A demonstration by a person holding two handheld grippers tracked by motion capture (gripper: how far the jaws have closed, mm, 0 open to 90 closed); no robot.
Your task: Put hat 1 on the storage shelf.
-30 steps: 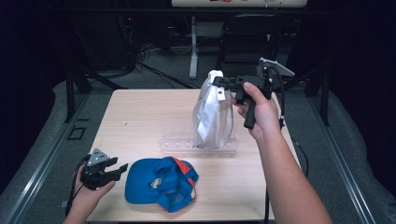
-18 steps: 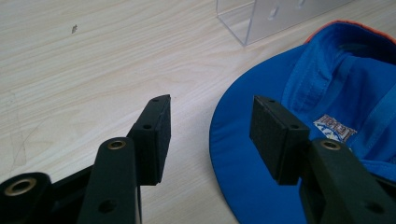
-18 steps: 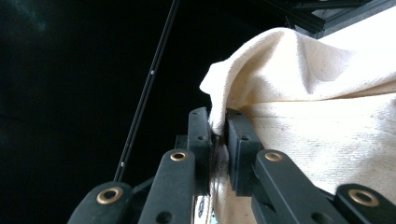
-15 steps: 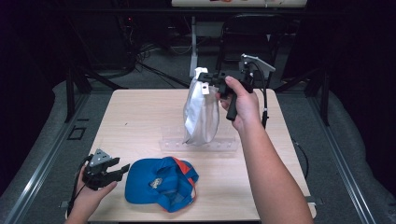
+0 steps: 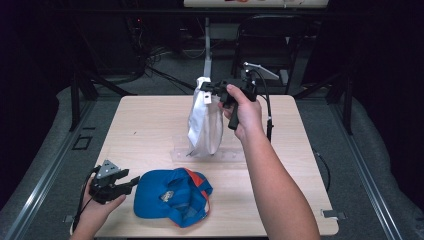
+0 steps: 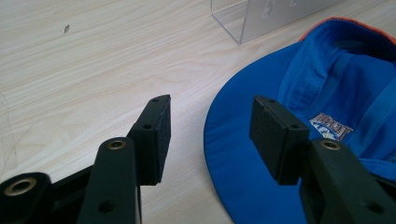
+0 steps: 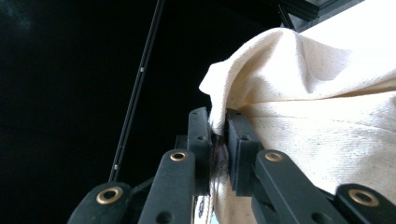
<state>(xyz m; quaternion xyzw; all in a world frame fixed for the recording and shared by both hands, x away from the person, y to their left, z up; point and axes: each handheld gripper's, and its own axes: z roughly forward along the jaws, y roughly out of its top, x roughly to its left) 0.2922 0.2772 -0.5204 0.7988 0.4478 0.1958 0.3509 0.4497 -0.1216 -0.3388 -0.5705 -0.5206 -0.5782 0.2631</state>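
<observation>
A white canvas bag (image 5: 205, 125) hangs over the middle of the table, its bottom near a clear acrylic stand (image 5: 210, 154). My right gripper (image 5: 210, 90) is shut on the bag's top edge; in the right gripper view the cream cloth (image 7: 317, 112) is pinched between the jaws of that gripper (image 7: 218, 140). A blue cap (image 5: 172, 196) with orange trim lies at the front of the table. My left gripper (image 5: 125, 185) rests open just left of the cap. In the left gripper view its jaws (image 6: 210, 130) straddle the cap's brim (image 6: 243, 158).
The wooden table (image 5: 150, 125) has bare room at its left and right. The clear stand's corner (image 6: 252, 18) lies beyond the cap. A chair (image 5: 270, 40) and cables stand behind the table on the dark floor.
My right gripper has carried the white bag leftward across the table, from right of centre to centre. The left gripper and the cap have stayed put.
</observation>
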